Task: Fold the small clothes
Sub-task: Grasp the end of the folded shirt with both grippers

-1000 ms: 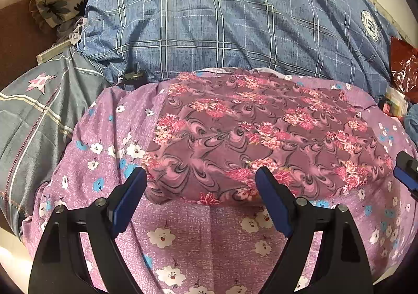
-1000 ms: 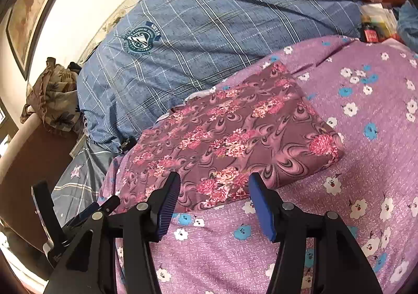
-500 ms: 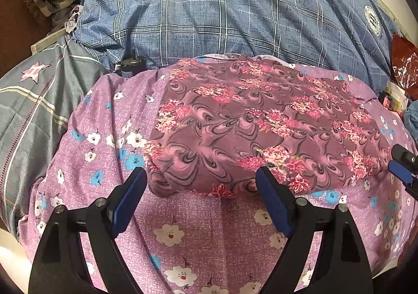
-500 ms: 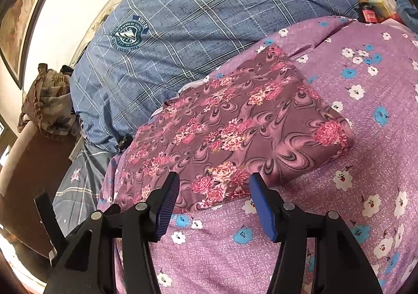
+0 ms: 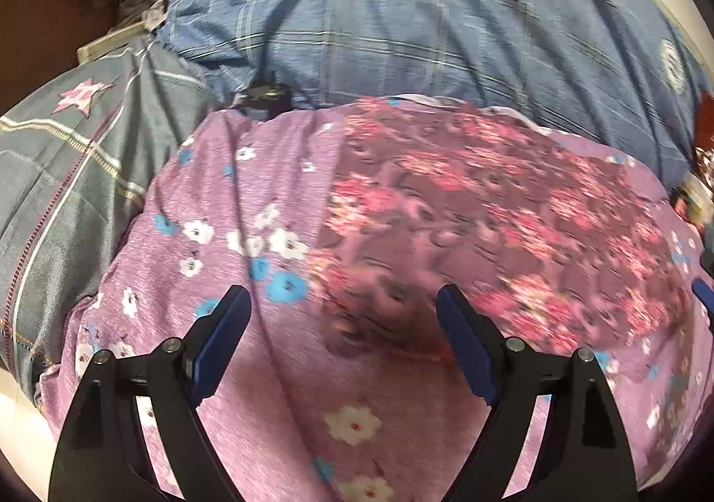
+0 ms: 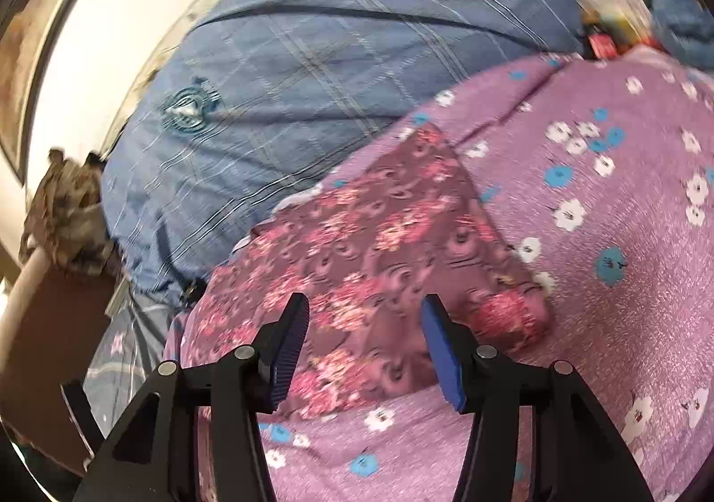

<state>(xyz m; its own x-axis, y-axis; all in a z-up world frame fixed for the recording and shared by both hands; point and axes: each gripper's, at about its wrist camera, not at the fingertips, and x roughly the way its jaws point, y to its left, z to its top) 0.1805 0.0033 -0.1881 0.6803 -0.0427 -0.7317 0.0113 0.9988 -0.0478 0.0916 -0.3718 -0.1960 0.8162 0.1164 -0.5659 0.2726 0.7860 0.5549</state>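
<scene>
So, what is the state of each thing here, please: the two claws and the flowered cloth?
left claw: open, holds nothing, at the cloth's near edge
right claw: open, holds nothing, over the cloth's near edge
maroon flowered cloth: folded flat, lies on the purple sheet

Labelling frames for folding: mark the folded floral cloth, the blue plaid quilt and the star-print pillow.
folded floral cloth (image 6: 383, 243), right wrist view, top face.
blue plaid quilt (image 5: 401, 33), left wrist view, middle.
star-print pillow (image 5: 80, 96), left wrist view, pink star.

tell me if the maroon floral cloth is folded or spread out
Folded: the maroon floral cloth lies as a compact rectangle with a thick rounded edge on the purple flowered bedsheet, both grippers open and off it.
</scene>
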